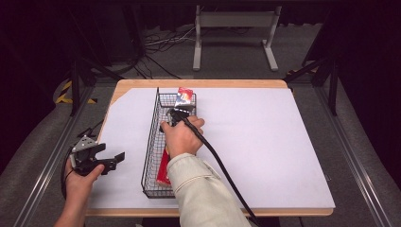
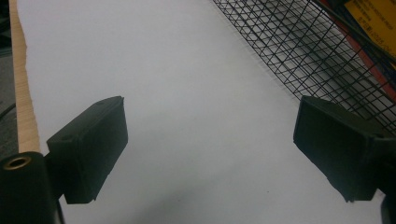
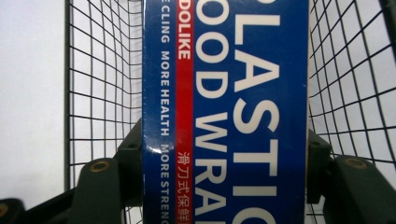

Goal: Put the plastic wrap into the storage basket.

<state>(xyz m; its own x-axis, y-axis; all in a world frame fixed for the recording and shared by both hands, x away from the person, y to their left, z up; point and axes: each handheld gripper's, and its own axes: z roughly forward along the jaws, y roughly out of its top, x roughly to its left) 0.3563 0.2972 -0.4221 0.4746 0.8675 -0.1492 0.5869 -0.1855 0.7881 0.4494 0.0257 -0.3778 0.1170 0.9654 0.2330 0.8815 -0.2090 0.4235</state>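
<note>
Holding: right gripper (image 3: pixel 224 158) clamping plastic wrap box (image 3: pixel 224 93) across its width
Axis: box lying along wire basket (image 1: pixel 150 142)
Idle: left gripper (image 2: pixel 210 149) sitting wide, empty

To your right of the basket (image 1: pixel 150 142) the desk (image 1: pixel 265 142) lies bare and wide; you can sweep tongs anywhere there. Left of the basket runs a narrower bare strip, where your left tongs (image 1: pixel 113 160) sit with jaws apart and nothing between them. The basket's wire walls bar any sideways entry, so you can come in from above alone. Inside it, the wrap box (image 3: pixel 224 112) takes up most of the width at the far end, clamped in your right tongs (image 1: pixel 176 115), with thin gaps to the mesh on both sides. A red box (image 1: pixel 164 166) lies at the near end.
</note>
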